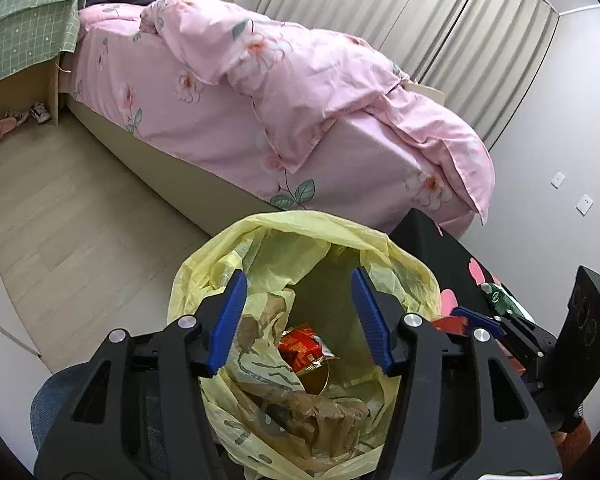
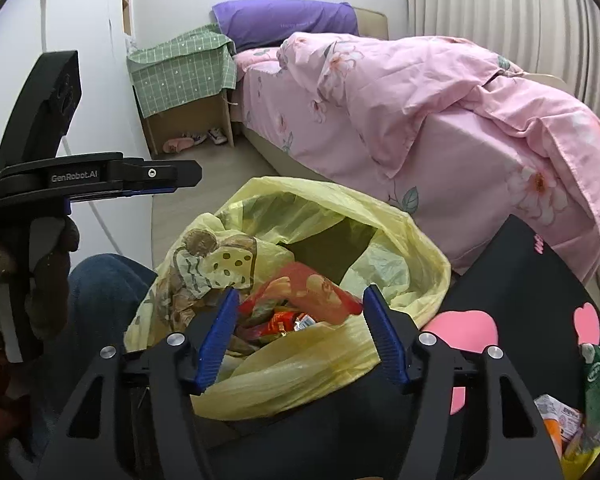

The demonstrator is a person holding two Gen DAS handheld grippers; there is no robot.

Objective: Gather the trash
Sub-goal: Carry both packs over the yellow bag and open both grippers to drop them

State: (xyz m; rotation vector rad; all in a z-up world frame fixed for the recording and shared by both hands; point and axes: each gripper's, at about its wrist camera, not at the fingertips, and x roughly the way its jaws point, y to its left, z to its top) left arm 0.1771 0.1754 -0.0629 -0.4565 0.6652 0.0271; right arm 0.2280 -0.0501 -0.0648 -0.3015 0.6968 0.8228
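A bin lined with a yellow trash bag (image 1: 304, 236) stands on the floor beside the bed. In it lie a red snack wrapper (image 1: 302, 346) and crumpled brown patterned plastic (image 1: 320, 412). My left gripper (image 1: 298, 280) is open and empty, right above the bag's mouth. My right gripper (image 2: 300, 294) is open and empty too, over the same bag (image 2: 400, 224), just above a red wrapper (image 2: 320, 284). The left gripper also shows side-on in the right wrist view (image 2: 172, 182). Green and orange wrappers (image 2: 596, 384) lie on the black table (image 2: 540, 272) at right.
A bed with a pink floral duvet (image 1: 300, 80) runs behind the bin. A nightstand under a green cloth (image 2: 184, 66) stands at its head, with shoes (image 2: 216, 136) beneath. A green wrapper (image 1: 500, 298) lies on the black table (image 1: 440, 248). The person's jeans-clad leg (image 2: 100, 292) is left of the bin.
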